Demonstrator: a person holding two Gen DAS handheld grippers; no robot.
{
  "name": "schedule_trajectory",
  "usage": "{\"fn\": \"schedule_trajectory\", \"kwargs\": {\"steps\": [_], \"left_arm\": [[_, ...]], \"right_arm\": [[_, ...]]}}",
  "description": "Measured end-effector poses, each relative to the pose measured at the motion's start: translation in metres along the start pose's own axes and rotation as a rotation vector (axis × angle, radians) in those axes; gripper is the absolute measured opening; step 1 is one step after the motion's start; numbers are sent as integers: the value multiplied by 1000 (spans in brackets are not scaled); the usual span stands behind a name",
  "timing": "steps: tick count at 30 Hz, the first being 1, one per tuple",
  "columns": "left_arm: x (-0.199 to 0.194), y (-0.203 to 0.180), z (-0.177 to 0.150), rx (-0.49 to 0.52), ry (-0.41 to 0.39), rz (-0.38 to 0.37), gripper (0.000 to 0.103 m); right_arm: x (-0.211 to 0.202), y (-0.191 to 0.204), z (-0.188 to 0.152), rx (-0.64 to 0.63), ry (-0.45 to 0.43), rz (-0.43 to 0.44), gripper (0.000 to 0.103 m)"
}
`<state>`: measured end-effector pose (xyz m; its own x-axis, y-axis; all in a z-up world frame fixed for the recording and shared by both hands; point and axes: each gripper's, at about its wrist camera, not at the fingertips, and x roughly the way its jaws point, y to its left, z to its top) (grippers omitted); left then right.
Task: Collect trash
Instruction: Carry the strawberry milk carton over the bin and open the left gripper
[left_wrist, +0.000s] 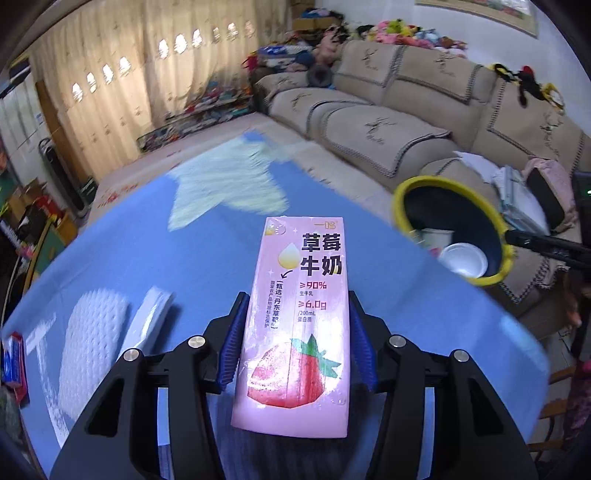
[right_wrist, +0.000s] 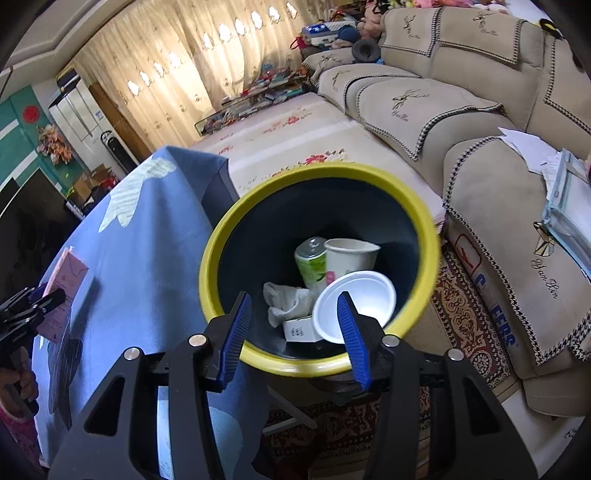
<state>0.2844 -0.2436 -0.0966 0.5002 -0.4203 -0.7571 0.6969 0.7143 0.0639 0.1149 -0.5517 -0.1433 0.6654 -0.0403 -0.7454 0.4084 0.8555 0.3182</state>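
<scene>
My left gripper (left_wrist: 297, 314) is shut on a pink strawberry milk carton (left_wrist: 295, 321) and holds it above the blue tablecloth (left_wrist: 184, 251). The yellow-rimmed dark bin (left_wrist: 448, 229) stands off the table's right edge. My right gripper (right_wrist: 293, 314) is open and empty, right over the bin (right_wrist: 258, 206). Inside the bin lie a white bowl (right_wrist: 364, 295), a paper cup (right_wrist: 349, 258), a green can (right_wrist: 312, 264), a crumpled tissue (right_wrist: 284, 299) and a small white box (right_wrist: 301, 330). The left gripper with the carton (right_wrist: 64, 284) shows at the left of the right wrist view.
On the tablecloth lie a white foam net (left_wrist: 92, 339), a folded white wrapper (left_wrist: 149, 317) and a red-blue packet (left_wrist: 13, 363). A beige sofa (left_wrist: 406, 110) with papers stands right of the bin. A patterned rug (right_wrist: 461, 306) lies under the bin.
</scene>
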Motion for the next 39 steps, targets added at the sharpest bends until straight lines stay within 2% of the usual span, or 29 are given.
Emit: {"fn": "schedule_trajectory", "kwargs": {"steps": [6,10,15,23,25,27,30,33,39], "left_arm": [[-4,-59,35,82,-40,-90,51],[12,-102,63,126,-43,-147,51],[53,-152,95,156,6,-197,51],[128,-203,124,153,126,-213,52],[140,-209,123,151,137,-211,53],[147,-213,126,132,136,-197,64],[139,-213,126,107,107,-206,66],[116,-201,121,93,54,-198,67],[38,-141,96,3,-100,-161,82]], "right_arm": [[-13,-30,-2,31,-22,-43,47],[-19,-53,-3,57,-27,-64,47],[-24,-75,-4,73,-35,-89,47],[-33,-100,-3,94,-43,-113,47],[-33,-105,-4,100,-42,-115,49],[-33,-107,-5,103,-42,-115,49],[-32,-109,-6,108,-38,-110,50],[-34,-105,-6,100,-36,-107,50],[-35,-85,-7,66,-40,-96,51]]}}
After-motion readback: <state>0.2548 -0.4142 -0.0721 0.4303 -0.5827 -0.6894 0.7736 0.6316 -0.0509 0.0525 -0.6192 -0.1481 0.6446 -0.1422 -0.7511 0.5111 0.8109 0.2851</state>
